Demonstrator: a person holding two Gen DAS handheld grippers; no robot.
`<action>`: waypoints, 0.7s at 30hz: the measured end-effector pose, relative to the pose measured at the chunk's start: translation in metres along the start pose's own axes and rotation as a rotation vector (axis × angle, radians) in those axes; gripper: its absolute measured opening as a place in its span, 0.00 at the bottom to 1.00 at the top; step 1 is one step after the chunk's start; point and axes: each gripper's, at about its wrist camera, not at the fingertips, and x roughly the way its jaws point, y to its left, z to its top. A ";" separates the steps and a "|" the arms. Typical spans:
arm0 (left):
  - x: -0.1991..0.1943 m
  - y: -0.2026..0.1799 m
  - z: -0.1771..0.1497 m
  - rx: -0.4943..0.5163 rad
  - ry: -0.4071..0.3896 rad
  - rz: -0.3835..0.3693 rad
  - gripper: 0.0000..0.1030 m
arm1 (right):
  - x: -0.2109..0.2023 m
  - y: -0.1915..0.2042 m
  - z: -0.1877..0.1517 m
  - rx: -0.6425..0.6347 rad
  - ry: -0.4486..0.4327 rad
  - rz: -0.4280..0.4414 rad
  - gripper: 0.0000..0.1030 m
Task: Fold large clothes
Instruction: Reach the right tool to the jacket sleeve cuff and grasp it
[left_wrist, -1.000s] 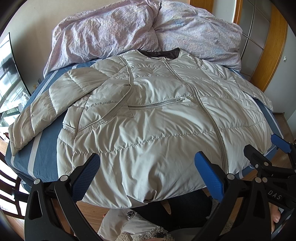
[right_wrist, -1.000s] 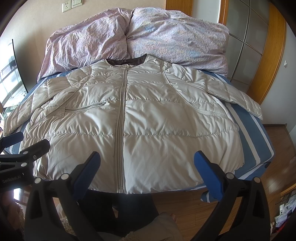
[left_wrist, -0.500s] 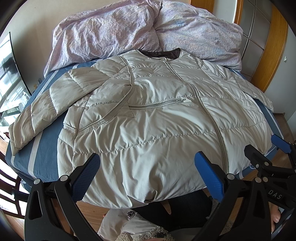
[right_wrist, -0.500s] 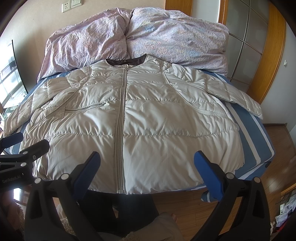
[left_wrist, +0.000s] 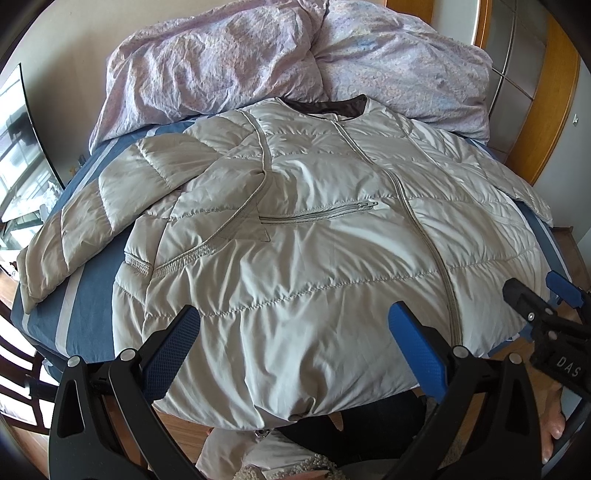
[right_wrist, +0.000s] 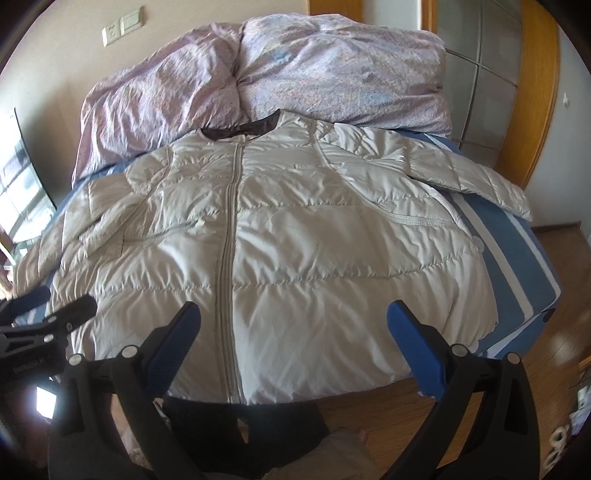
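Nothing on the bed had shifted since the earlier frames; only the right wrist view had tipped slightly, the jacket sitting a little lower in it and the left gripper's tips a little further in at its left edge. Bed, blue with pale stripes: bore all items, unchanged. Duvet, lilac, crumpled: heaped at the head end, touching the jacket's collar. Jacket, pale grey quilted, zipped shut: lay front-up and flat across the bed, hem hanging over the near edge, one sleeve spread toward the left side, the other sleeve toward the right side. Left gripper: jaws spread wide, empty, hovering over the hem without touching. Right gripper: likewise spread and empty, above the hem just beside the front zip.
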 end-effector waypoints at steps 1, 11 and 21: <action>0.001 0.000 0.002 0.000 -0.002 0.003 0.99 | 0.002 -0.007 0.003 0.025 -0.009 0.005 0.98; 0.014 0.009 0.038 -0.023 -0.025 -0.013 0.99 | 0.022 -0.108 0.048 0.296 -0.083 0.129 0.98; 0.048 0.016 0.101 -0.070 0.009 -0.149 0.99 | 0.069 -0.285 0.090 0.820 -0.077 0.150 0.89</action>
